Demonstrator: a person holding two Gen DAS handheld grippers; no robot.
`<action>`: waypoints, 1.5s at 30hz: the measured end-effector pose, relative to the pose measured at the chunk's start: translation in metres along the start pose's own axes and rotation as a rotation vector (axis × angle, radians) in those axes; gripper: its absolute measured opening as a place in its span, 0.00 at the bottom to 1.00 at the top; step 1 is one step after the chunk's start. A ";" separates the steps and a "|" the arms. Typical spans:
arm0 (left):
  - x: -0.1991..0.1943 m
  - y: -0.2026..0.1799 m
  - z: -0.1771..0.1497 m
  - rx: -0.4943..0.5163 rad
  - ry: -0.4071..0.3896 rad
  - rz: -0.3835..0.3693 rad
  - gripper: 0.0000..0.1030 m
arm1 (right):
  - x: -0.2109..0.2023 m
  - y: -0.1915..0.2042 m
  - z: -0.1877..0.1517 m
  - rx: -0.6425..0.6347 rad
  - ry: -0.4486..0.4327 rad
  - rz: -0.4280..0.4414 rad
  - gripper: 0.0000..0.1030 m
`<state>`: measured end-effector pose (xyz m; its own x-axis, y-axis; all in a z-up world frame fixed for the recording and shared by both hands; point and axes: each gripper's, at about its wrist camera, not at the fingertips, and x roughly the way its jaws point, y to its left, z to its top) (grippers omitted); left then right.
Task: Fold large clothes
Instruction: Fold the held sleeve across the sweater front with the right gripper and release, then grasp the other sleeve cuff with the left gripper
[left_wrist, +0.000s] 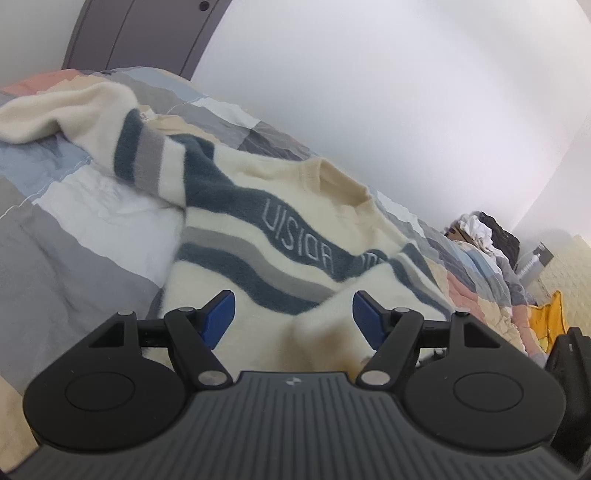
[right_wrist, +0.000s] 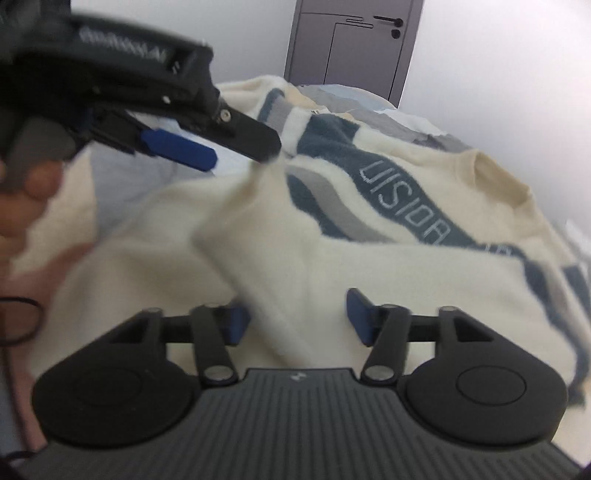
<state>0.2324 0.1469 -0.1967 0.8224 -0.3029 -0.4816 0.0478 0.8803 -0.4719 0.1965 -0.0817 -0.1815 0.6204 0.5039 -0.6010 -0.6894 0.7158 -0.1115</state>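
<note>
The cream sweater lay spread on the patchwork quilt, filling the middle of the left wrist view, and its long axis ran on a diagonal from the hem at the lower centre of the frame up to the ribbed neckline at the upper right of centre. The dark blue and grey bands crossed the chest from upper left to lower right, carrying pale lettering tilted the same way. One sleeve trailed off toward the upper left of the frame, up to the far edge of the bed near the grey door. The left gripper stood at the lower centre with its blue pads well apart, open over the hem end of the garment, cream cloth showing between them but not pinched. In the right wrist view the sweater again pointed its neckline to the upper right, and a raised fold of cream fabric ran down from the centre toward the right gripper, whose jaws stood parted about halfway, the fold lying between the pads, blurred, with no clear squeeze on it. The left gripper reached in from the upper left of that frame, held by a hand, its tips just above the fold's upper end.
</note>
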 end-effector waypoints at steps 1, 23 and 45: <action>-0.002 -0.001 0.000 0.006 -0.007 -0.007 0.73 | -0.001 0.002 -0.001 0.029 -0.004 0.027 0.57; 0.051 -0.035 -0.044 0.198 0.213 0.051 0.56 | -0.002 -0.076 -0.021 0.401 -0.056 -0.200 0.56; 0.012 0.036 0.021 -0.053 -0.046 0.268 0.71 | 0.015 -0.092 -0.036 0.566 -0.010 -0.162 0.56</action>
<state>0.2559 0.1826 -0.2045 0.8269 -0.0435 -0.5607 -0.2036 0.9062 -0.3705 0.2558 -0.1569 -0.2087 0.7067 0.3693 -0.6034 -0.2803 0.9293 0.2405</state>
